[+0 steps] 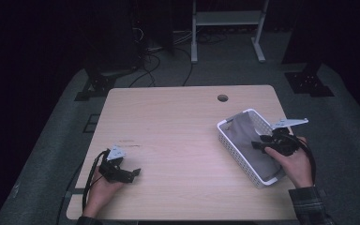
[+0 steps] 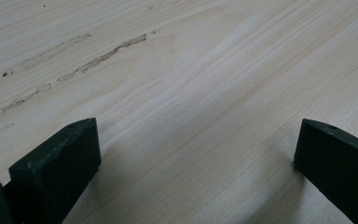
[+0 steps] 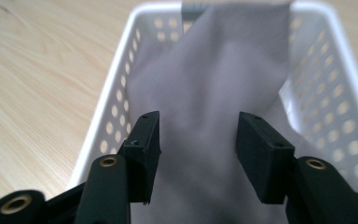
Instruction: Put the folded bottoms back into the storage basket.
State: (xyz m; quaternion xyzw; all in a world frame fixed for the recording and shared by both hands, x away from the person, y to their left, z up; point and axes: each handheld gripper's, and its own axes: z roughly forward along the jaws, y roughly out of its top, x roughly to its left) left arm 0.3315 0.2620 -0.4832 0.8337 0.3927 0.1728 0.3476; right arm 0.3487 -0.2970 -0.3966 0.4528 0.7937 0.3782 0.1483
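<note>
A white perforated basket (image 1: 232, 143) stands at the right of the wooden table, with a grey cloth (image 1: 243, 129) lying inside it and draped over its far rim. My right gripper (image 1: 258, 142) hovers over the basket's near half, open, its jaws apart above the grey cloth (image 3: 214, 84) with nothing pinched between them. The basket's wall (image 3: 116, 107) shows to the left of those jaws. My left gripper (image 1: 133, 174) rests low at the table's front left, open, jaws wide over bare wood (image 2: 196, 116).
The table (image 1: 168, 126) has a round cable hole (image 1: 222, 98) near its far edge and scuff marks (image 2: 98, 58) on the wood ahead of the left gripper. Beyond the table are a white desk frame (image 1: 225, 28), cables and black stand bases on grey floor.
</note>
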